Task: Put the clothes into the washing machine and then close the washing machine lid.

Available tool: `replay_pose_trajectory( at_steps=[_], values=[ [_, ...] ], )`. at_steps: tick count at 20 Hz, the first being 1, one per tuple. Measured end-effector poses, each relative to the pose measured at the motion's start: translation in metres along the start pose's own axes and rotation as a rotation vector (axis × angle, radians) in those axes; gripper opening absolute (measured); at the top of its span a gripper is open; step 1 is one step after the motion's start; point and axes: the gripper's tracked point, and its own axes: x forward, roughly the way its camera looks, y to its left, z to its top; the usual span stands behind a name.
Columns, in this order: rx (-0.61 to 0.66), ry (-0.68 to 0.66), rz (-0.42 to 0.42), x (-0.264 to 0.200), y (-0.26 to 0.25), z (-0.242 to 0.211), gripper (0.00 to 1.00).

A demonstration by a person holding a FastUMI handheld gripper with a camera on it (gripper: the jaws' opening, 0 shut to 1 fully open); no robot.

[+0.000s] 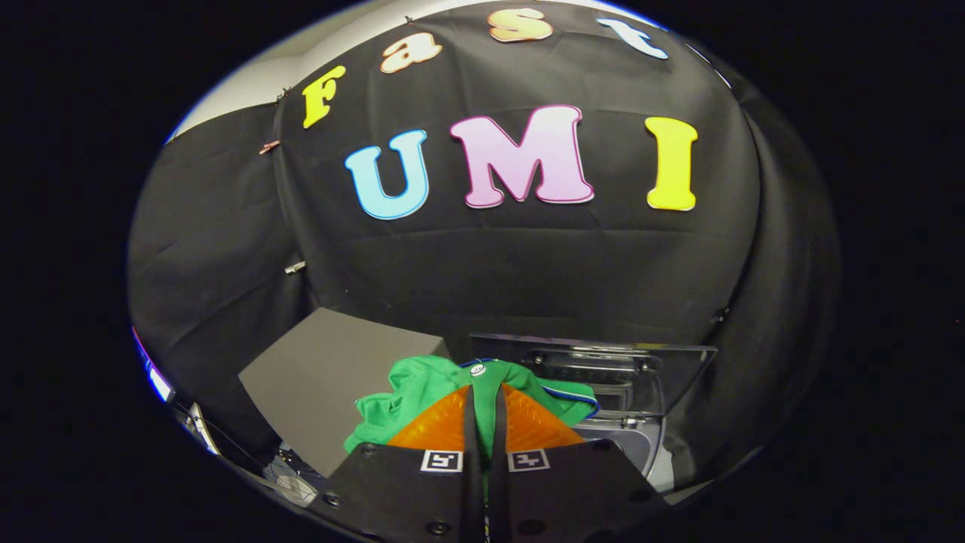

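Listing, big to small: grey board, flat, far left of fingers. Washing machine, near right, w/ clear lid raised upright behind its opening. Green garment, bunched, lifted off surfaces, left of the machine, draped over fingertips. Gripper: orange fingers drawn together, clamped on green cloth, a strip pinched btwn them.
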Motion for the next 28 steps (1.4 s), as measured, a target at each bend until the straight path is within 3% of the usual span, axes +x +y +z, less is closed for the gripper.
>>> replay_pose_trajectory(
  at_steps=[11, 16, 28],
  values=[
    [-0.066, 0.024, -0.033, 0.041, -0.063, -0.025, 0.07],
    [-0.029, 0.088, -0.061, 0.059, -0.075, -0.061, 0.07],
    [-0.074, 0.233, -0.106, 0.109, -0.087, -0.159, 0.07]
  ],
)
